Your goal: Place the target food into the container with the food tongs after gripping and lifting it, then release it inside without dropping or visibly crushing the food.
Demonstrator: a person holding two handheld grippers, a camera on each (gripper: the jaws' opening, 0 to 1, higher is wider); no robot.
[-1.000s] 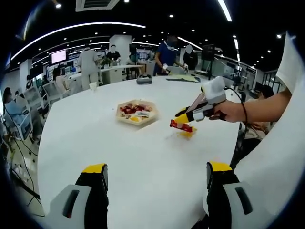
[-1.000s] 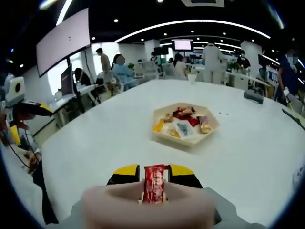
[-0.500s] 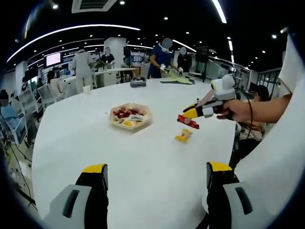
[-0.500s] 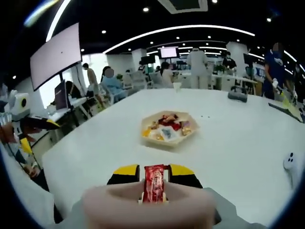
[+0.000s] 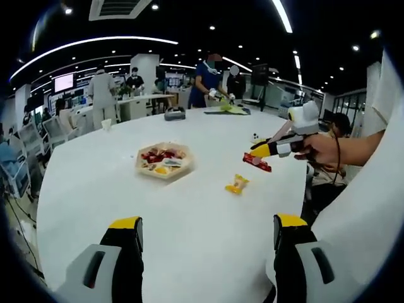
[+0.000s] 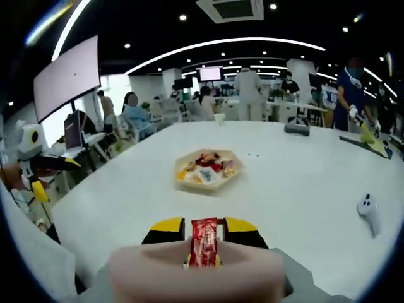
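**Red snack packet held aloft, tray straight ahead**

The right claw (image 6: 203,232) is pinching a red snack packet (image 6: 204,242) between its yellow-tipped jaws; the packet stands upright in the grip, its long axis running along the jaws. In the left gripper view the same claw (image 5: 257,152) hangs above the white desk (image 5: 189,214) at the right, with the packet (image 5: 257,162) dangling from its tip, clear of the surface.

The container, a hexagonal tray (image 6: 208,172) already carrying assorted wrapped snacks, lies directly ahead of the right claw and farther off, well apart from it, with bare desk between. In the left gripper view the tray (image 5: 163,160) sits to the left of the held packet. A yellow wrapped snack (image 5: 237,184) rests on the desk near and below the packet.

The left claw (image 5: 205,233) is spread wide, holding nothing, low over the near desk. The right claw is the one nearer the job: judged from this, the carry needs to go forward over the tray before the jaws ease apart.

A white controller (image 6: 368,208) lies on the desk at far right.
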